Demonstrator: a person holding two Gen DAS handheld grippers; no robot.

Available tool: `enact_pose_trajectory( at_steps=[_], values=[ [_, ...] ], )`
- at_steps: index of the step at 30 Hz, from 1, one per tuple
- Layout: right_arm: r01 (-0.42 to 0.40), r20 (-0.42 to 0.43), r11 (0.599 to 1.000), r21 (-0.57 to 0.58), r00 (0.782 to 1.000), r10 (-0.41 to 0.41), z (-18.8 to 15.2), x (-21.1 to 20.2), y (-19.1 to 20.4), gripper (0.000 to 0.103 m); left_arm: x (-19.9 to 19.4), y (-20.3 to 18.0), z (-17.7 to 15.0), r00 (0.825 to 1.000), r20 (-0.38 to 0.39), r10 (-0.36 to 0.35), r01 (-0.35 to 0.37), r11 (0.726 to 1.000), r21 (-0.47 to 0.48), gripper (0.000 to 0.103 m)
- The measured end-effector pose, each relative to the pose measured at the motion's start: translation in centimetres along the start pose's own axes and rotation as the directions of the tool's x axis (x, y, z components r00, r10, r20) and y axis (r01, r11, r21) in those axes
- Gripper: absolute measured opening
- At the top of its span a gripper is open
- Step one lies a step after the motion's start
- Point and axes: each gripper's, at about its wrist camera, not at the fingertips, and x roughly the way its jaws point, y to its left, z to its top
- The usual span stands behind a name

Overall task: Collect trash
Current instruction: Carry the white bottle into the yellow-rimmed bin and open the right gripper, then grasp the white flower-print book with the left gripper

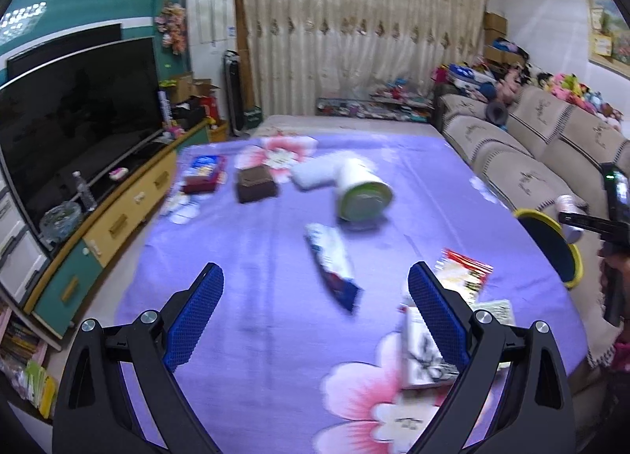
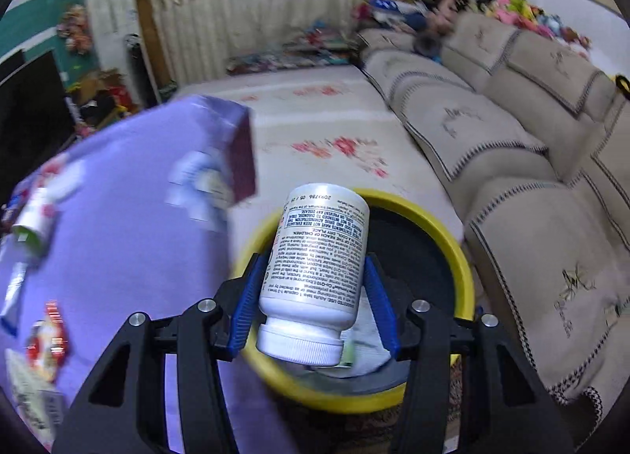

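Observation:
My right gripper (image 2: 313, 284) is shut on a white pill bottle (image 2: 315, 280), cap toward the camera, and holds it over the yellow-rimmed bin (image 2: 464, 273), which has paper inside. In the left wrist view that bin (image 1: 551, 245) stands at the right edge of the purple floral cloth (image 1: 256, 257), with the right gripper (image 1: 582, 221) and its bottle above it. My left gripper (image 1: 315, 296) hangs open above the cloth with nothing between its fingers. Ahead of it lie a blue-white snack wrapper (image 1: 332, 265), a white tipped-over cup (image 1: 362, 190), a red-white packet (image 1: 464, 273) and a small white carton (image 1: 421, 347).
A brown box (image 1: 256, 182), a pale blue pack (image 1: 311, 174) and a red-blue packet (image 1: 204, 172) lie farther back on the cloth. A TV (image 1: 78, 115) on a low cabinet lines the left; a beige sofa (image 1: 551, 147) lines the right. Curtains and clutter stand at the back.

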Motion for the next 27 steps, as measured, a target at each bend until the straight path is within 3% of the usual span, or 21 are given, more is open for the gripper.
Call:
enact_pose_trajectory(
  at_steps=[5, 9, 20, 27],
  values=[
    [0.035, -0.081, 0.999, 0.036, 0.996, -0.032, -0.5, 5.0, -3.2, 0.05, 0.7, -4.0, -0.6, 0.997, -0.041, -0.06, 0.062, 0.996, 0.058, 0.094],
    [0.033, -0.093, 0.998, 0.051, 0.995, -0.028, -1.0, 6.5, -4.6, 0.064, 1.1, -6.8, -1.0, 0.993, -0.069, -0.092, 0.098, 0.991, 0.09, 0.094],
    [-0.016, 0.006, 0.999, 0.042, 1.0, 0.016, -2.0, 1.1, -3.7, 0.069, 1.6, -10.2, -2.8, 0.982, -0.142, -0.128, 0.145, 0.982, 0.118, 0.094],
    [-0.06, 0.05, 0.998, 0.019, 0.997, 0.059, -2.7, -2.1, -2.9, 0.07, 2.6, -9.6, -4.3, 0.97, -0.188, -0.156, 0.178, 0.978, 0.107, 0.094]
  ],
)
